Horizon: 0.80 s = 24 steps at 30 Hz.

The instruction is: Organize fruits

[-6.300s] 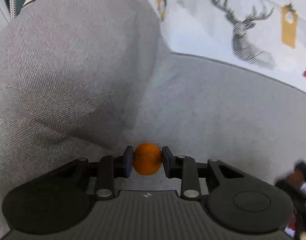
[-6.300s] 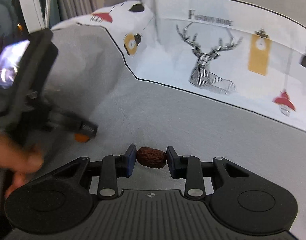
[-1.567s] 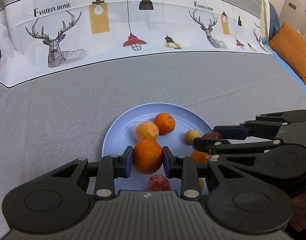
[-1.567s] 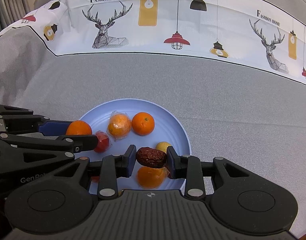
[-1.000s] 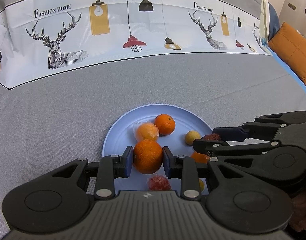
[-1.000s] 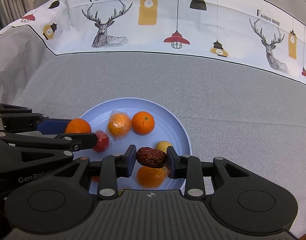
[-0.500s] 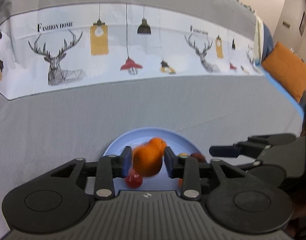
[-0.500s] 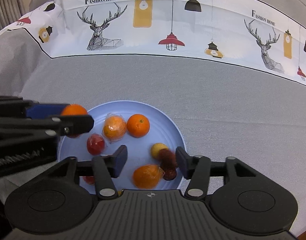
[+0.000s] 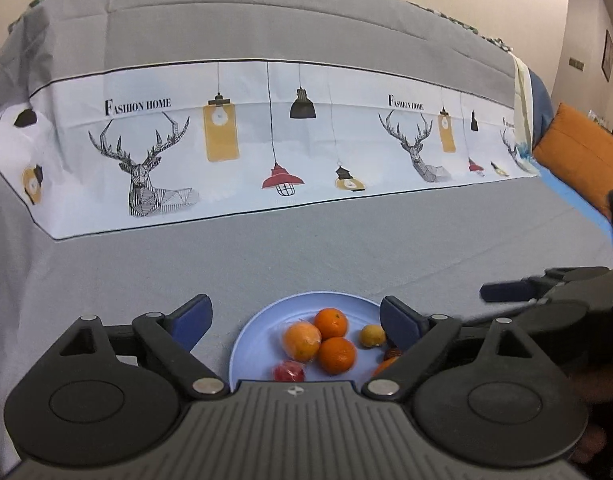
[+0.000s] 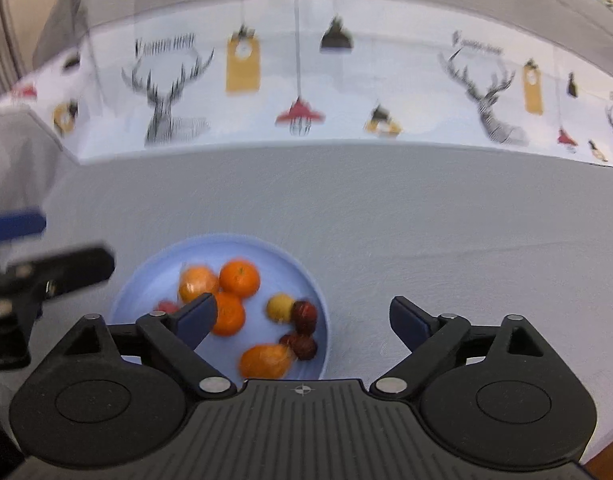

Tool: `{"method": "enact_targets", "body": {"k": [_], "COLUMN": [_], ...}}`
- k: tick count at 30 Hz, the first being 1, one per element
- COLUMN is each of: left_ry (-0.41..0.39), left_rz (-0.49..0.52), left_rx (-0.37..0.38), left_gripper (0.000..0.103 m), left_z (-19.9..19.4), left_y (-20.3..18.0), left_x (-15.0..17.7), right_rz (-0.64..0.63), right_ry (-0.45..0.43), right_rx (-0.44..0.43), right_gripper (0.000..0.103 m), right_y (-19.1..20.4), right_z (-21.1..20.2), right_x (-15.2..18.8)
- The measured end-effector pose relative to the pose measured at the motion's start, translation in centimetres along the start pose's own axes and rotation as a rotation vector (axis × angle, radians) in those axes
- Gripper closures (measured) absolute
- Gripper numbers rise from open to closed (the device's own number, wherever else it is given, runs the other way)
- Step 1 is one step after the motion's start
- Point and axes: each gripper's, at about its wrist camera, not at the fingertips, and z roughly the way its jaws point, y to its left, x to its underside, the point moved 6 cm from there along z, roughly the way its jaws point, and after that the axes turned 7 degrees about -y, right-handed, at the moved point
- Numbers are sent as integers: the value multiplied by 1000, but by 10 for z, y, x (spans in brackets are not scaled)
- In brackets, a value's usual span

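Both hand-held grippers stand wide apart and hold nothing. The left hand-held gripper (image 9: 296,318) hangs above the near-left part of the blue plate (image 9: 258,340), and the right hand-held gripper (image 10: 302,318) above its near-right rim. On the plate lie three oranges (image 10: 239,278), a wrapped orange fruit (image 10: 198,284), a small yellow fruit (image 10: 280,308), two dark red dates (image 10: 304,314) and a red fruit (image 9: 289,372). The plate rests on a grey cloth (image 9: 346,240) with a deer print.
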Motion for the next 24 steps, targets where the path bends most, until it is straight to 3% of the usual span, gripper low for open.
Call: {"method": "enact_targets", "body": {"k": [2, 6, 11, 14, 19, 24], "left_ry": [3, 59, 95, 253, 308, 334], "left_rz": [-42, -81, -144, -126, -227, -205], "left_rx": [-7, -68, -129, -155, -173, -161], "left_gripper": [2, 1, 1, 1, 1, 1], "left_z": [-9, -26, -33, -14, 5, 13], "left_y": [2, -4, -1, 5, 26, 21], "left_x": [-3, -8, 27, 51, 59, 64], "right_rz": [21, 51, 22, -44, -53, -36], "right_ry": [-62, -110, -55, -26, 46, 102], "right_rx": [-10, -12, -5, 4, 11, 4], "right_gripper": [1, 1, 1, 1, 1, 1], "right_y": [-7, -21, -21, -14, -13, -11], "right_z": [-15, -42, -54, -47, -27, -11], "right_x": [-6, -5, 15, 24, 33, 39]}}
